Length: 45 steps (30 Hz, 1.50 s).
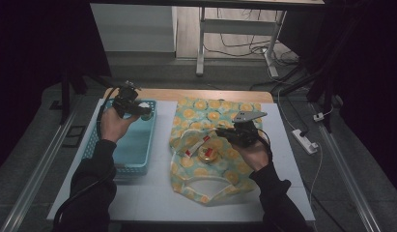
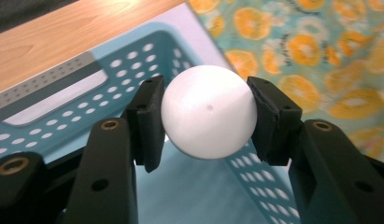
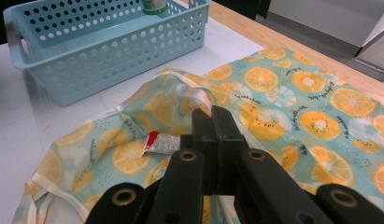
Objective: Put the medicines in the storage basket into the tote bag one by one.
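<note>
A white ball (image 2: 208, 112) is clamped between the jaws of my left gripper (image 1: 140, 108), which hovers over the far end of the light blue perforated basket (image 1: 121, 166). To its right lies a fabric bag with an orange-slice print (image 1: 220, 113). My right gripper (image 3: 213, 116) is shut, with a raised fold of the bag's edge at its tips. A small tube with a red cap (image 3: 164, 143) lies in the bag just left of those jaws. Beside the tube sits a round golden item (image 1: 207, 153).
A green and white container (image 3: 154, 5) stands in the basket's far corner. The white table top (image 1: 152, 193) has open room in front of the basket and bag. A wooden strip (image 1: 186, 94) runs along the far edge. A power strip (image 1: 304, 140) lies on the floor at the right.
</note>
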Motion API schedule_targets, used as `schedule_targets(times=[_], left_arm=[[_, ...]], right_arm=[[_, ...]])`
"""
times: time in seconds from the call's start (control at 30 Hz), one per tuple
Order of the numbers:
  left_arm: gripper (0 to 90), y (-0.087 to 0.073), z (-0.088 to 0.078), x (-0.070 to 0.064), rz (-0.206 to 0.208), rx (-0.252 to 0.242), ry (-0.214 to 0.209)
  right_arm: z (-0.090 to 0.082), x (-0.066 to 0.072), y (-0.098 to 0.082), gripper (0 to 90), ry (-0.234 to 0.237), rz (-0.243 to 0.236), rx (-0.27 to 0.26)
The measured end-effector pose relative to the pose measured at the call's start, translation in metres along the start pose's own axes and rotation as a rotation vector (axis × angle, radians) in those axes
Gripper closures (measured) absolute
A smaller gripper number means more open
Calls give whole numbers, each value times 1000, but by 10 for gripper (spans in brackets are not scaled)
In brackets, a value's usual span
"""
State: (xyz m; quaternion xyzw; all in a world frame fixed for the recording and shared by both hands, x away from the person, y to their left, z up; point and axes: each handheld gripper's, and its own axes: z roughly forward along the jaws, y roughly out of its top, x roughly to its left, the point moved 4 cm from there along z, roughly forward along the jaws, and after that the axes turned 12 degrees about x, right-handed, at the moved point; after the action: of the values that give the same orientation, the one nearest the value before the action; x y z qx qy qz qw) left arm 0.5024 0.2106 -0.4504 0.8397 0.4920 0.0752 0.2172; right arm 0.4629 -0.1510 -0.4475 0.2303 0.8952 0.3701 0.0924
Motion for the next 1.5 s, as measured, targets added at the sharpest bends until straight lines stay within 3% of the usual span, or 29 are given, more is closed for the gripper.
schedule_targets(times=[0.5, 1.0, 1.17, 1.5], left_arm=[[506, -10, -19, -69, 165, -30, -93], [505, -12, -8, -135, 312, -24, -191], [506, -10, -3, -150, 355, -15, -201], [505, -3, 12, -171, 393, -10, -229]], right_arm=[[-1, -1, 0, 900, -4, 5, -7], [-1, -1, 0, 900, -6, 5, -8], [-1, 0, 0, 900, -9, 3, -8], [-2, 0, 1, 900, -10, 4, -15]])
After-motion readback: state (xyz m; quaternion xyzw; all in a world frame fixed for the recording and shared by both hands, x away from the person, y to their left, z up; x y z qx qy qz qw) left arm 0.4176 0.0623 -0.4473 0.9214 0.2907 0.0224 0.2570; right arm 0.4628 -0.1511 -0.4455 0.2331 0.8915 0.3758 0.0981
